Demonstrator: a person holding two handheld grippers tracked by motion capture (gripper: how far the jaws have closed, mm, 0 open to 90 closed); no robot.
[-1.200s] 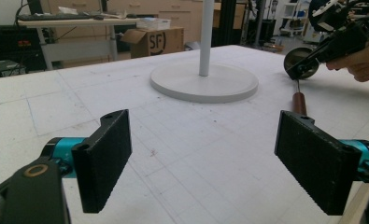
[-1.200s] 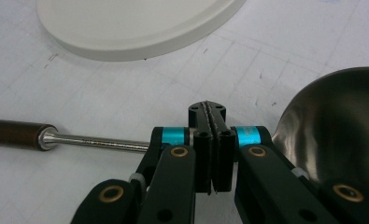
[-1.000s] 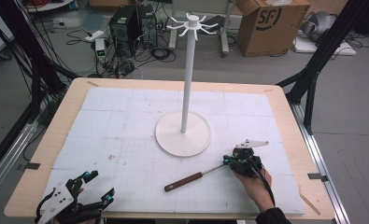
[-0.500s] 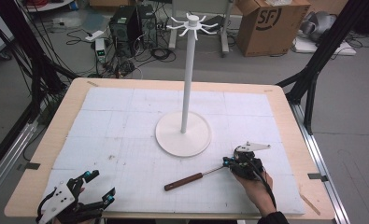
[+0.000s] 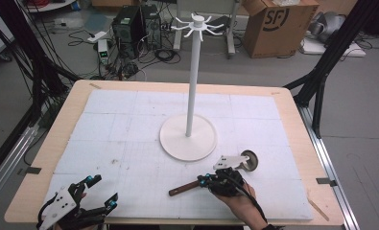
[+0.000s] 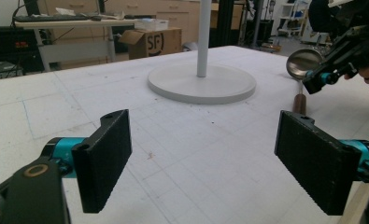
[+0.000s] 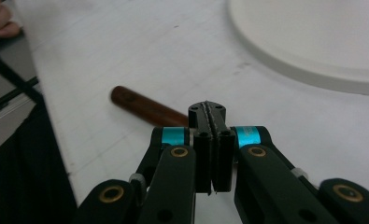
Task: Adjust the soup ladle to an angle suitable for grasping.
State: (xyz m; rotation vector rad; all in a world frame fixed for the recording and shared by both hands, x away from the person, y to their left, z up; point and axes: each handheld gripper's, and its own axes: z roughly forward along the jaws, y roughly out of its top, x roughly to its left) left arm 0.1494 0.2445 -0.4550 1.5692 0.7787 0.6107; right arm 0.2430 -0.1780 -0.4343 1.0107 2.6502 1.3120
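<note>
ladle (image 5: 211,181) bowl end lifted, right tool (image 5: 205,182) shifted left

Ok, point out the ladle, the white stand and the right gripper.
ladle (image 5: 249,160), high view, on its metal bowl.
white stand (image 5: 188,144), high view, on its round base.
right gripper (image 7: 212,113), right gripper view, at the tips of its shut jaws.

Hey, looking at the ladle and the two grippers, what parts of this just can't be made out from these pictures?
- Ladle: in the high view the right gripper covers the middle of its shaft; in the right gripper view the shut jaws hide where they clamp it.
- Ladle bowl: partly behind the right gripper in the left gripper view.
- Left gripper: its body is cut off by the bottom edge in the high view.
- White stand: its top hooks are small and faint there.
</note>
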